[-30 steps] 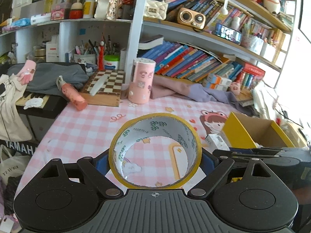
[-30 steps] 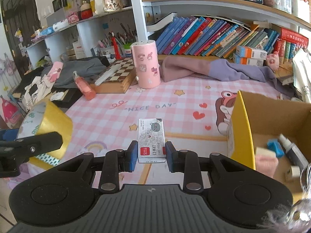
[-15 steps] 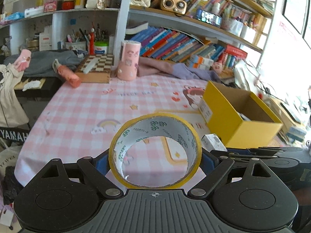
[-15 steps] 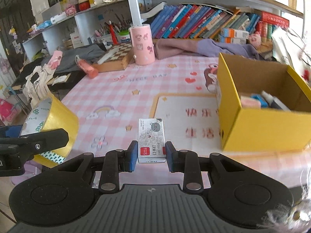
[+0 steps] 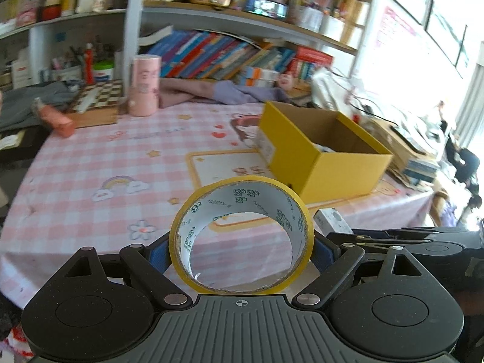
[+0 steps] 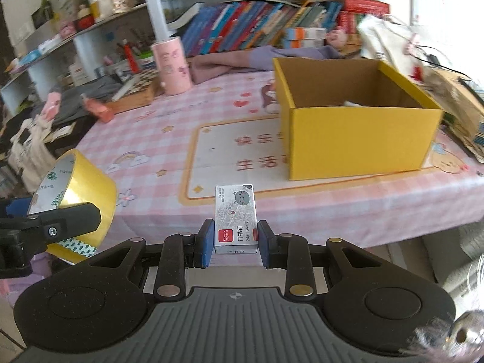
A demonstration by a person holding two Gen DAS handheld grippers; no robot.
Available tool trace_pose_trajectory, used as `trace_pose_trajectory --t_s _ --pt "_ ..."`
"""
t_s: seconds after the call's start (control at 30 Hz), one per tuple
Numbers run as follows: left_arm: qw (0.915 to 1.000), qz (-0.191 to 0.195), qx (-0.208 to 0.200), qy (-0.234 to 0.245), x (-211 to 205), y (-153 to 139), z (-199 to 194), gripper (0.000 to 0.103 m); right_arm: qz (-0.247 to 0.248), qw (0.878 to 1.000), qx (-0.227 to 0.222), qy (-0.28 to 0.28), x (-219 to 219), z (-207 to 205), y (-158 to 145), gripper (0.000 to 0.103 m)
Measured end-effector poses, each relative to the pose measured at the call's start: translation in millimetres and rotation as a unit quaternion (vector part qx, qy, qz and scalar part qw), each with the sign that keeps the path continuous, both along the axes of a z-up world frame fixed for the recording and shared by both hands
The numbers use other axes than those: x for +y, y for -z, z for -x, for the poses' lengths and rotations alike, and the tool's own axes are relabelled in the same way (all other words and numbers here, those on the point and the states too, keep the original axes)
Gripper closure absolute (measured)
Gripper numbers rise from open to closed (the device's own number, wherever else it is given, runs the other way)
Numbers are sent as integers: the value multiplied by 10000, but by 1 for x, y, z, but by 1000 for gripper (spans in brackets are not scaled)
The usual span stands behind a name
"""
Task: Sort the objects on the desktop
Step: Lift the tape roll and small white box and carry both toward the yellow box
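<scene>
My left gripper [image 5: 240,248] is shut on a roll of yellow tape [image 5: 281,282], held in the air off the near edge of the table; the roll also shows in the right wrist view [image 6: 87,193]. My right gripper [image 6: 235,243] is shut on a small white staple box [image 6: 236,214], also held off the near edge; that box shows in the left wrist view [image 5: 331,220]. The open yellow cardboard box [image 6: 357,139] stands on the pink checked tablecloth [image 6: 151,148], ahead and to the right of both grippers, with a few small items inside.
A pink cylinder [image 6: 172,66], a chessboard [image 6: 136,87] and an orange-pink bottle [image 6: 98,110] sit at the table's far left. Purple cloth [image 6: 257,57] and shelves of books [image 6: 257,27] line the back. Clutter lies right of the box [image 6: 453,96].
Both grippers have pulled back from the table and turned right, each holding its object. The yellow box now sits farther ahead, and the table's near edge has come into view.
</scene>
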State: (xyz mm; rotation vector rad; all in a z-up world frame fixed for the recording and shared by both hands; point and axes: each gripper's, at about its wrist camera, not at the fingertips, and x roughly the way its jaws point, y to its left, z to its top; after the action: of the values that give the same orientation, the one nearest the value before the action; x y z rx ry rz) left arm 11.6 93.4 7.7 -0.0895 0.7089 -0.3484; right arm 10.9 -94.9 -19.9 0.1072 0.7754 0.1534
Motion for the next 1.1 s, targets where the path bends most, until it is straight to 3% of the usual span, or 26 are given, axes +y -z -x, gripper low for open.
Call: trace_pose_trajectory --t_s 0.4,0.63,1.1 --pt "9964 219 -6 823 -38 2 -17 12 298 9971 -45 694 -33 19 -7 76" --pt "9921 124 -44 1245 -64 2 -22 12 315 9945 17 994 -53 22 -5 76" --pt "9916 -38 -115 1287 -89 1 -40 12 215 9943 69 1046 -74 1 -4 76"
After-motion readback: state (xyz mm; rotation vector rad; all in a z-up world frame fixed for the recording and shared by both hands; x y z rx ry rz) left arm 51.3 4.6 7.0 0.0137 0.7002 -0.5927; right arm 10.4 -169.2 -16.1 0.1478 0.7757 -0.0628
